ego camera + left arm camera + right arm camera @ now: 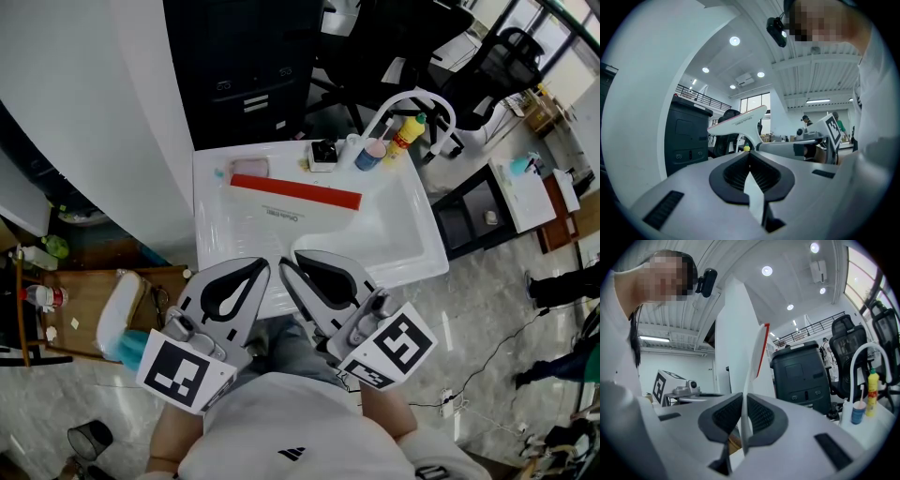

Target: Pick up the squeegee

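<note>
The squeegee (295,195), a red blade on a white body, lies across the back of the white sink (417,248). My left gripper (263,266) and right gripper (288,263) hover side by side at the sink's front edge, well short of the squeegee. They point level toward it. In the left gripper view the squeegee (740,121) shows beyond the left gripper (750,157), whose jaws are shut and hold nothing. From the right gripper view the squeegee (757,357) stands past the right gripper (743,397), which is shut down to a thin slit and empty.
A white arched faucet (417,97) rises at the sink's back right. Beside it stand a yellow bottle (406,133) and a blue bottle (368,155). A pink block (249,168) and a small black-and-white item (323,155) sit on the back rim. A dark cabinet (244,66) stands behind.
</note>
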The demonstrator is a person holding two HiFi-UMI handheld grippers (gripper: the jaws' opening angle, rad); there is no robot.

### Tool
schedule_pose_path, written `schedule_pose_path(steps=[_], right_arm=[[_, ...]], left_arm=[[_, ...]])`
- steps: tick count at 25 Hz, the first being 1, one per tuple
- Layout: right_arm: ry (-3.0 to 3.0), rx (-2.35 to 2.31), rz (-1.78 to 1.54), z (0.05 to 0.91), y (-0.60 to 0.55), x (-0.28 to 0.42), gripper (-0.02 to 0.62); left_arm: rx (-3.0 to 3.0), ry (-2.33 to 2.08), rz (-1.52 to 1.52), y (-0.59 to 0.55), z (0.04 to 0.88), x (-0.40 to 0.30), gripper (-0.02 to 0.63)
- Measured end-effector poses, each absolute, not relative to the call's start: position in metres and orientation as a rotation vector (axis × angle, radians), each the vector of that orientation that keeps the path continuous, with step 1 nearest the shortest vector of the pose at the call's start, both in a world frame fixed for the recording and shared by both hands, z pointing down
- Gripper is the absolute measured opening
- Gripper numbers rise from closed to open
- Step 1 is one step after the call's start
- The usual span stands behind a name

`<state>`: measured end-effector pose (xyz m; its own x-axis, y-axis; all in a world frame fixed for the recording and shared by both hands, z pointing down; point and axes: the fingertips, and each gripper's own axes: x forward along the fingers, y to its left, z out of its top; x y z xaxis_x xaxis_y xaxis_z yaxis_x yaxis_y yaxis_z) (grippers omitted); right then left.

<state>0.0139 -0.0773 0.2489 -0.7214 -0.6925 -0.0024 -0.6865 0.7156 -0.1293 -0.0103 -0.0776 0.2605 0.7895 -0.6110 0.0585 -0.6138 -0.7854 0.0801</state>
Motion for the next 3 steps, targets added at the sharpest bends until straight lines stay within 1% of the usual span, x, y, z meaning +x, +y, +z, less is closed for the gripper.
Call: schedule_pose_path(steps=[3], right_arm=[[2.868,-1.148,-0.183,0.2498,-0.0778,0.0123,0.038]], left_arm=[[2.889,-0.990,0.034,-0.0785,0.2593,-0.0106,0.012]])
